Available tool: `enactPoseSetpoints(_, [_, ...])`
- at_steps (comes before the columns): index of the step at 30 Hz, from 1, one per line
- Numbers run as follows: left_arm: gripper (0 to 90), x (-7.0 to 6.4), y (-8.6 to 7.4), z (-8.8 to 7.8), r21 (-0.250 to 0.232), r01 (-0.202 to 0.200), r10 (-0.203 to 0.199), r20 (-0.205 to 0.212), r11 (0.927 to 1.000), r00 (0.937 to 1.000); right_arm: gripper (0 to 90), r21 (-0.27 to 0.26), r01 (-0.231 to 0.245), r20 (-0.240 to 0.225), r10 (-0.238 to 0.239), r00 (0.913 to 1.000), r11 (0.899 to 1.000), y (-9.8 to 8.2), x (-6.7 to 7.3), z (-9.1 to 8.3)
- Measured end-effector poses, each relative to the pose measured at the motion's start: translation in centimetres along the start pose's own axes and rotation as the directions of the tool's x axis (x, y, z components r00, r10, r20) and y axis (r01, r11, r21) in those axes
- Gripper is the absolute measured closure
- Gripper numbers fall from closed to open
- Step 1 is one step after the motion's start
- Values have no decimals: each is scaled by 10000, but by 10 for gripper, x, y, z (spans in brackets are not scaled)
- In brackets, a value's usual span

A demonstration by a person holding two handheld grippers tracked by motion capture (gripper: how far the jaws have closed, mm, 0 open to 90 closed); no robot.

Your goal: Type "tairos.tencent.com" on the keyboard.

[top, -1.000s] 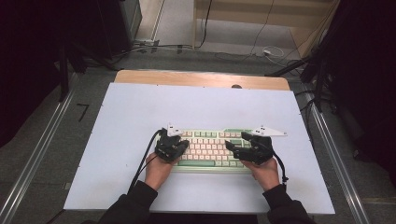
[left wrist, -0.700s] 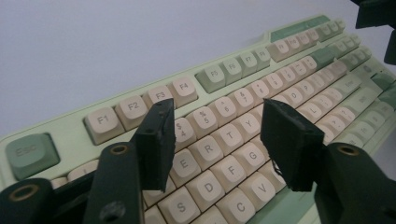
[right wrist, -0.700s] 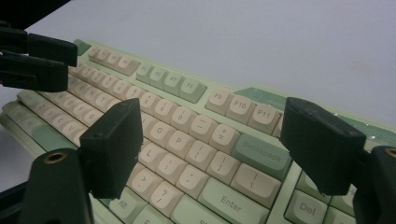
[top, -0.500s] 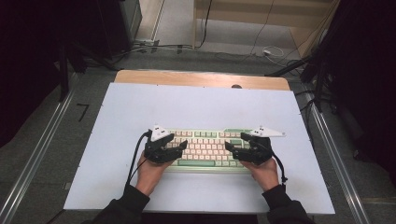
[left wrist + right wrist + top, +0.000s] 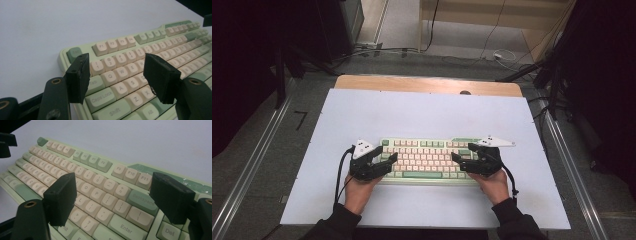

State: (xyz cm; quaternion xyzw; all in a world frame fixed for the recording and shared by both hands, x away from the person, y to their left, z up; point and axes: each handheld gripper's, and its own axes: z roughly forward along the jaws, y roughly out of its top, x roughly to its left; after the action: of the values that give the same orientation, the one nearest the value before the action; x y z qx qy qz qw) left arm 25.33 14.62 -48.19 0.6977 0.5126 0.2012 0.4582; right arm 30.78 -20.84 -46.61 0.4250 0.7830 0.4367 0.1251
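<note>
A pale green keyboard with cream keys lies flat on the white table top, near the person's side. My left gripper hovers over its left end, pointing right along the keys. Its jaws have just been opening and now stand open, with nothing gripped. In the left gripper view the keyboard shows past the left gripper, with the Q, A and Z columns under the gap. My right gripper stands open over the right end, pointing left. In the right gripper view the keyboard shows past the right gripper, above the P and Enter keys.
The white table top stretches wide around the keyboard, with a wooden strip along its far edge. Metal rails run down both sides. Cables lie on the floor beyond the table.
My left hand has slid leftward, from over the keys to the keyboard's left end, and its jaws have gone from shut to open. The right hand and the keyboard have stayed put.
</note>
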Motion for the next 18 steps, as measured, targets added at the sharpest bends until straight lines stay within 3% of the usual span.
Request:
enactPoseSetpoints(10, [387, 9, -6, -3, -287, 198, -212, -526, 9994, 9984, 259, -65, 45, 1, -44, 10000, 10000, 0, 3, 3])
enactPoseSetpoints(18, [387, 10, -6, -3, -341, 227, -245, -549, 9992, 9982, 315, 63, 136, -40, -135, 9999, 9999, -1, 9, 11])
